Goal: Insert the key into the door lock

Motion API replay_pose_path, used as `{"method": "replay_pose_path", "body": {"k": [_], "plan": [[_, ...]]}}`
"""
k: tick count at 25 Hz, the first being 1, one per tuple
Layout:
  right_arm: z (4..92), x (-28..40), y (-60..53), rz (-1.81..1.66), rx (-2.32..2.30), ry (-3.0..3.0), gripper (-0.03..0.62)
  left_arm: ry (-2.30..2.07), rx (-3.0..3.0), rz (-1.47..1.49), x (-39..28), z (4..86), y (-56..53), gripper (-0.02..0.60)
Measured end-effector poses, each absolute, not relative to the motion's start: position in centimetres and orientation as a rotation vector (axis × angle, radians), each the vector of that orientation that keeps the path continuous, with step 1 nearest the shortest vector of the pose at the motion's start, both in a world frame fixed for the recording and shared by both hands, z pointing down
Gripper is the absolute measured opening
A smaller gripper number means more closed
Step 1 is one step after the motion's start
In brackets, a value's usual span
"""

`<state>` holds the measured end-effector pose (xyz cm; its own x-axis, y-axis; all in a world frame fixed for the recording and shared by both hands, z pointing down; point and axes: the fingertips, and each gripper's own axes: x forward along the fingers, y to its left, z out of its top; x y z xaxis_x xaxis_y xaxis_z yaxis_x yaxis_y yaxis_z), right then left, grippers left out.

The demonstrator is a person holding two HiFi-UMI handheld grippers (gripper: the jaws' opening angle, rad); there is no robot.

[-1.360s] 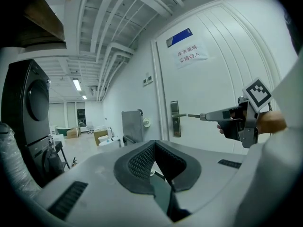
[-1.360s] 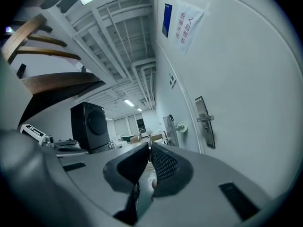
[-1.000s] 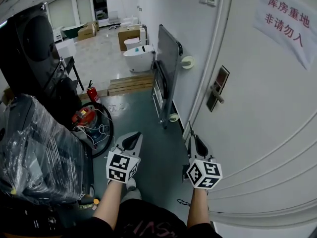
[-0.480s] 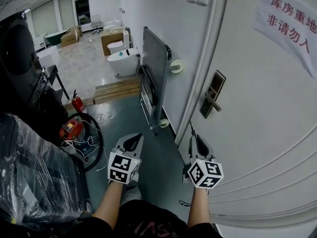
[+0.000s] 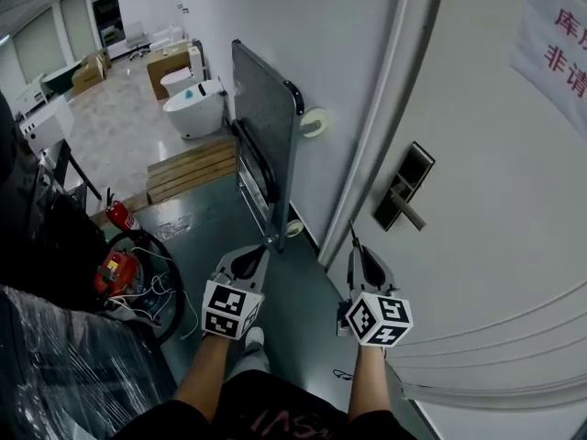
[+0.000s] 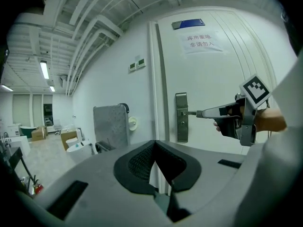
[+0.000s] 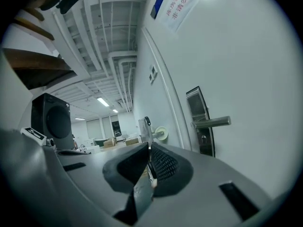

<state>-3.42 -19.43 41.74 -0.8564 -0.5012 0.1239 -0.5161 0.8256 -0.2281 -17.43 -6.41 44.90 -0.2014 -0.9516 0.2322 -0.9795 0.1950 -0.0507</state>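
Key (image 7: 144, 186) is clamped upright in the right tongs (image 5: 362, 257), its tip short of the lock plate (image 5: 404, 186) on the door (image 5: 495, 273). The left tongs (image 5: 247, 257) are closed on nothing. Aim below the handle (image 7: 213, 122), blade square to the plate. There's open room behind, but the door frame (image 5: 376, 136) and folded cart (image 5: 261, 126) crowd the left.
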Motion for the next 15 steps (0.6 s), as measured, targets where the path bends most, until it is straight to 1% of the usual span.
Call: {"method": "replay_pose_path", "body": {"k": [6,15], "plan": [[42.5,-6.3,-21.6,0.399,0.963,-2.879,0.080,-2.186,1.984,0.264,-21.5,46.3,-10.4,0.012],[42.4,-6.2,-24.5,0.424,1.224,-2.770,0.080,-1.951,2.206,0.266,-22.3,46.7,-17.1,0.012]]}}
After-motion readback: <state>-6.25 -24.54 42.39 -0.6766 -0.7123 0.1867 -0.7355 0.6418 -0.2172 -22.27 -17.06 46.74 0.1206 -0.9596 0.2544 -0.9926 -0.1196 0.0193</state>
